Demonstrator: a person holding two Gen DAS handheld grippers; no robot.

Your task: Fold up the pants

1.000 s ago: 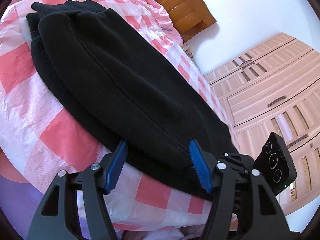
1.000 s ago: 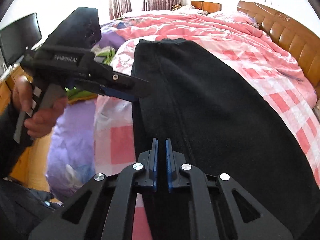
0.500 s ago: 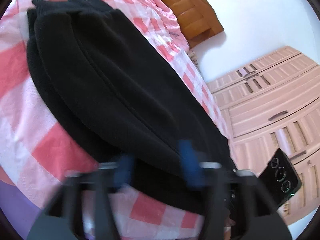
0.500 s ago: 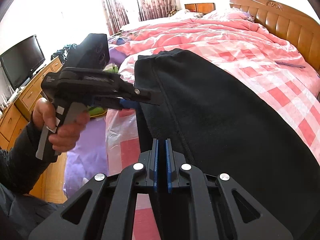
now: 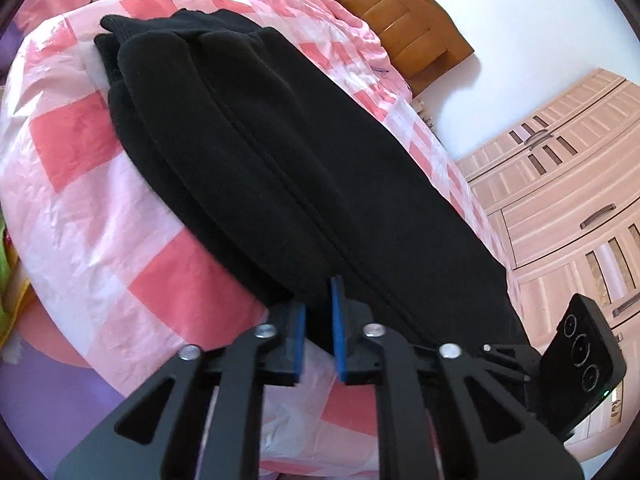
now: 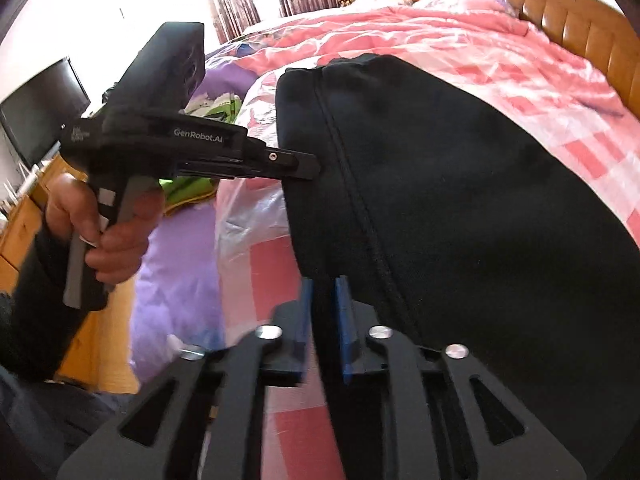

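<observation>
Black fleece pants (image 5: 280, 168) lie lengthwise on a pink checked bedspread (image 5: 100, 208), legs stacked one on the other, cuffs at the far end. My left gripper (image 5: 319, 320) is shut on the near edge of the pants, its blue pads pinching the fabric. My right gripper (image 6: 323, 312) is shut on the pants' (image 6: 460, 184) side edge further along. In the right wrist view the left gripper (image 6: 304, 166) shows from the side, held by a hand, its tip on the pants' edge.
A wooden headboard (image 6: 572, 28) runs along the bed's far side. A pink wardrobe (image 5: 560, 208) stands beyond the bed. A TV (image 6: 44, 108) on a wooden dresser sits at the left. Purple sheet (image 6: 176, 264) and green cloth (image 6: 188, 188) lie by the bed's edge.
My left gripper went from wide open to closed on the pants' edge. My right gripper stayed closed on the pants and shifted slightly.
</observation>
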